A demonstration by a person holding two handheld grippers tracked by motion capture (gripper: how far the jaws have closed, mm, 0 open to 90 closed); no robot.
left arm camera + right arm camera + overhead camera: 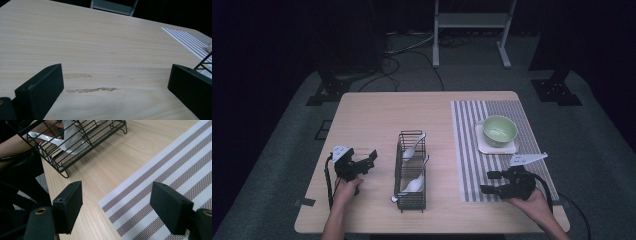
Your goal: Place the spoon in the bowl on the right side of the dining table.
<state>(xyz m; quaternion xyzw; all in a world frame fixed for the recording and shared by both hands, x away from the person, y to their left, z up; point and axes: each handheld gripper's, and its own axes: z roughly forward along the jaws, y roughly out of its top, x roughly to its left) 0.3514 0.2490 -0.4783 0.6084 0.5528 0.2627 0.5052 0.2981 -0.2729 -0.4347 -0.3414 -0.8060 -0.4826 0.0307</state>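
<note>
High view, left to right. Left gripper (371, 161) sits low over bare table (377, 115), held from below by the left hand (346, 189); jaws spread wide, nothing between them. Left gripper view confirms: only wood grain and a scuffed patch (91, 89) lie between the two jaws, with a corner of the wire rack (205, 62) at the far right edge.

Wire rack (411, 199) stands just right of that gripper, mid-table, long side running away from the person. Two white spoons lie in it: one at the far end (413, 148), one at the near end (413, 185).

Striped mat (472, 165) lies right of the rack. On its far part a green bowl (500, 130) sits on a white square coaster (484, 146).

Right gripper (490, 182) rests over the mat's near part, pointing left toward the rack, held by the right hand (534, 201). Jaws wide apart and empty; right gripper view shows mat edge and bare wood between them, rack beyond.
</note>
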